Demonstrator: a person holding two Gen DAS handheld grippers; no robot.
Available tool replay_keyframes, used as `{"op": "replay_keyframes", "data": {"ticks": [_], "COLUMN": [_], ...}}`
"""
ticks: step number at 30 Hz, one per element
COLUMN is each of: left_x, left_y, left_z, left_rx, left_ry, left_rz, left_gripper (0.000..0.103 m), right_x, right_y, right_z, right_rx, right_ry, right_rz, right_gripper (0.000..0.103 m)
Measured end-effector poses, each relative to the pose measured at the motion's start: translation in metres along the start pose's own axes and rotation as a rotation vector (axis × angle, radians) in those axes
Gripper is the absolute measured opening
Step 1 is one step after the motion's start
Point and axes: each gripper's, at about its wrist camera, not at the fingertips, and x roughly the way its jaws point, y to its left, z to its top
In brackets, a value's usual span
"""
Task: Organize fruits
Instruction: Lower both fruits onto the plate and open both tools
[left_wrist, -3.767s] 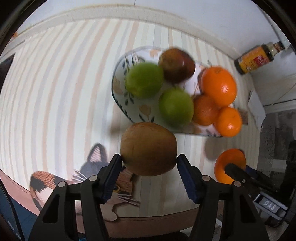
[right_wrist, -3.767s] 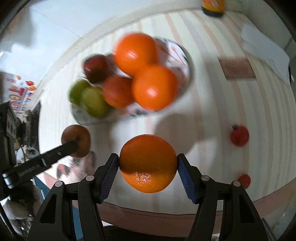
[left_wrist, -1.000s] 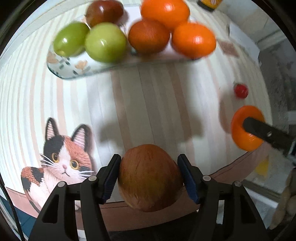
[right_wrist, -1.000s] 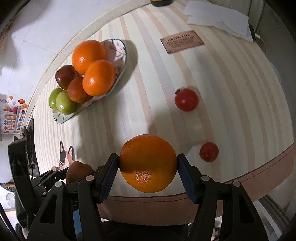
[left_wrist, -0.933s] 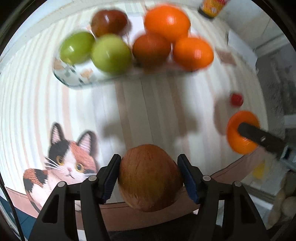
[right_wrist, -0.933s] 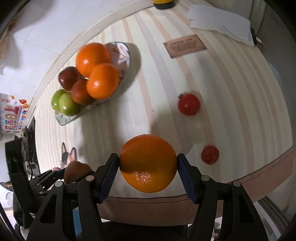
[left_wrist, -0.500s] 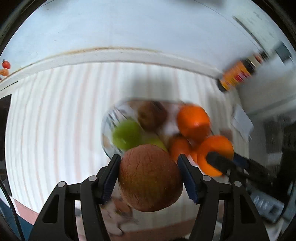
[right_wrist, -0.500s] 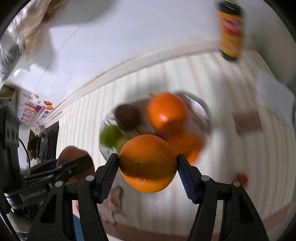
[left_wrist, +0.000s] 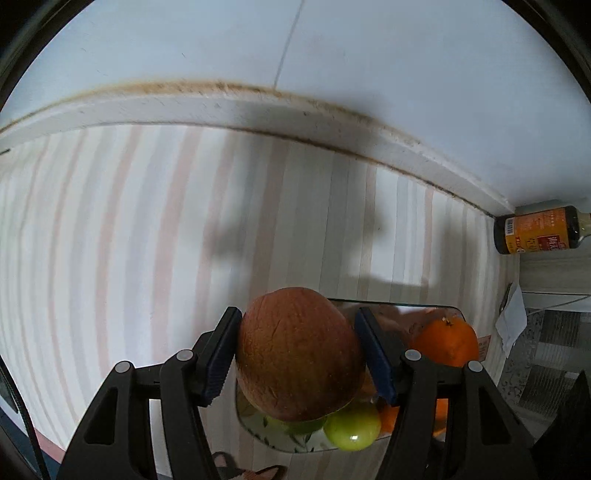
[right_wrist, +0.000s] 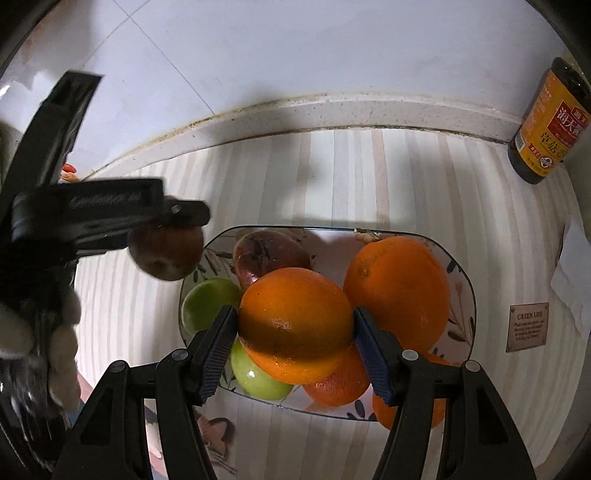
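left gripper (left_wrist: 299, 350) clenched on brown apple (left_wrist: 295, 354) | right gripper (right_wrist: 295, 325) clenched on orange (right_wrist: 293, 325) | both firm, round, roll-prone; hold at widest girth

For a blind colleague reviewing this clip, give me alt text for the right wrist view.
The right gripper holds an orange above a patterned plate of oranges and green apples on a striped mat; at left, the left gripper holds a brown apple.

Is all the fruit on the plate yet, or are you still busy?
Nearly done. The plate already holds green apples, a dark red apple and oranges. In hand: the left gripper grips a brown apple, the right gripper an orange, both over the plate. Left: setting those two down.
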Motion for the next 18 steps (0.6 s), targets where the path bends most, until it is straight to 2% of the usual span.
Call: {"op": "replay_keyframes", "data": {"ticks": [5,9,13,15,16,18], "left_x": [0.020,0.021,0.016,0.013,0.013,0.014], "left_y": [0.001,-0.001,0.001,0.001,0.001,0.001], "left_z": [0.004,0.006,0.008,0.010,0.010,0.011], "left_rx": [-0.017,-0.010,-0.009,0.001,0.006,0.010], "left_ry": [0.063,0.082,0.099,0.095,0.100,0.104], "left_rz": [-0.026,-0.012,-0.016,-0.024,-0.029,-0.027], "left_gripper": [0.063,0.063,0.063,0.068,0.074,0.075], "right_x": [0.005,0.005,0.003,0.001,0.001,0.000], "right_y": [-0.004,-0.006,-0.006,-0.007,-0.007,-0.008], "right_z": [0.002,0.006,0.011,0.011,0.011,0.011], "right_rx": [0.015,0.043,0.055,0.065,0.068,0.078], "right_ry": [0.020,0.029,0.033,0.030,0.030,0.030], "right_rz": [0.005,0.033,0.028,0.035,0.037,0.039], "right_gripper": [0.068,0.082,0.084,0.085,0.086,0.091]}}
